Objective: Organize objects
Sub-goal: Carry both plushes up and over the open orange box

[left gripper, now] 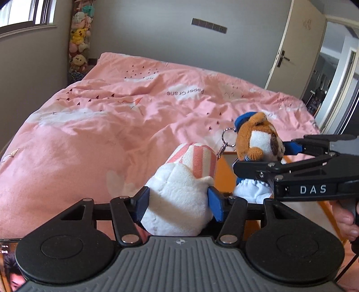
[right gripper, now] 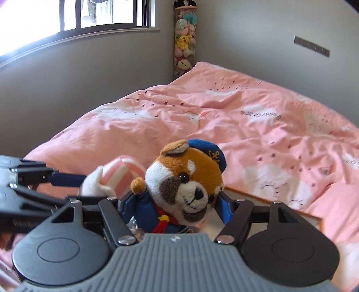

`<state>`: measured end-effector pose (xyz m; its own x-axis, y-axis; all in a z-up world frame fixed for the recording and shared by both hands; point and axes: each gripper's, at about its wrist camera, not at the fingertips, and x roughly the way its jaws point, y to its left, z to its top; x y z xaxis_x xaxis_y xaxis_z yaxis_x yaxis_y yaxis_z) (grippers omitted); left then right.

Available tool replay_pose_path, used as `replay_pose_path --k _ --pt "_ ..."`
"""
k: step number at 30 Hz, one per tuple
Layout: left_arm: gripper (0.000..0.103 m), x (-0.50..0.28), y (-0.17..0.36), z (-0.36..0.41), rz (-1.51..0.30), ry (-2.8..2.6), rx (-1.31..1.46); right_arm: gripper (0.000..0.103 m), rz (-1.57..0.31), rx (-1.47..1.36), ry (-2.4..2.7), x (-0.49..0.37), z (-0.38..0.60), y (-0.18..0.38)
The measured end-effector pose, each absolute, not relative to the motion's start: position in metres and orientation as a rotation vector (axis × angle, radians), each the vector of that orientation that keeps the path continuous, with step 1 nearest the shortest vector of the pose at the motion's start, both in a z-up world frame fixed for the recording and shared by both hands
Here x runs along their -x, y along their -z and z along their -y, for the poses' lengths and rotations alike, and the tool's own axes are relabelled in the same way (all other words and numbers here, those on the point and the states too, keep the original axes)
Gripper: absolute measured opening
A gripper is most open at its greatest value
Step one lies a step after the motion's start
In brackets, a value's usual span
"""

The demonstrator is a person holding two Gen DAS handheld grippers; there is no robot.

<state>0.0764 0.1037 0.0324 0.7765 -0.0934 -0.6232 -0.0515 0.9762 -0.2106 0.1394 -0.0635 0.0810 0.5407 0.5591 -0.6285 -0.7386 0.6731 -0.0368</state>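
My left gripper [left gripper: 178, 205] is shut on a white plush toy with pink stripes [left gripper: 179, 197] and holds it above the bed. My right gripper [right gripper: 174, 206] is shut on a brown and white plush dog [right gripper: 184, 182] with a blue sailor cap and blue jacket. In the left wrist view the dog [left gripper: 258, 139], with a key ring on it, sits in the right gripper [left gripper: 260, 156] just right of the striped toy. In the right wrist view the striped toy [right gripper: 112, 177] and the left gripper [right gripper: 74, 187] are at the left, close beside the dog.
A bed with a pink quilt [left gripper: 112, 116] fills the middle. An orange-rimmed box edge [right gripper: 269, 200] lies below the toys. A tall net of plush toys [left gripper: 78, 42] hangs in the far corner. A door [left gripper: 291, 49] stands at the right, a window [right gripper: 67, 20] at the left.
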Motion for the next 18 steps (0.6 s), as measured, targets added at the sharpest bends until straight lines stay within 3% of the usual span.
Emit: replay_pose_path --k 9,18 --pt "0.063 -0.109 -0.067 -0.060 -0.614 0.260 0.448 0.072 -0.614 0.501 -0.689 -0.139 0.133 -0.095" --pt "0.063 -0.162 -0.028 -0.002 -0.794 0.297 0.423 0.072 -0.721 0.599 -0.603 -0.166 0.166 -0.051"
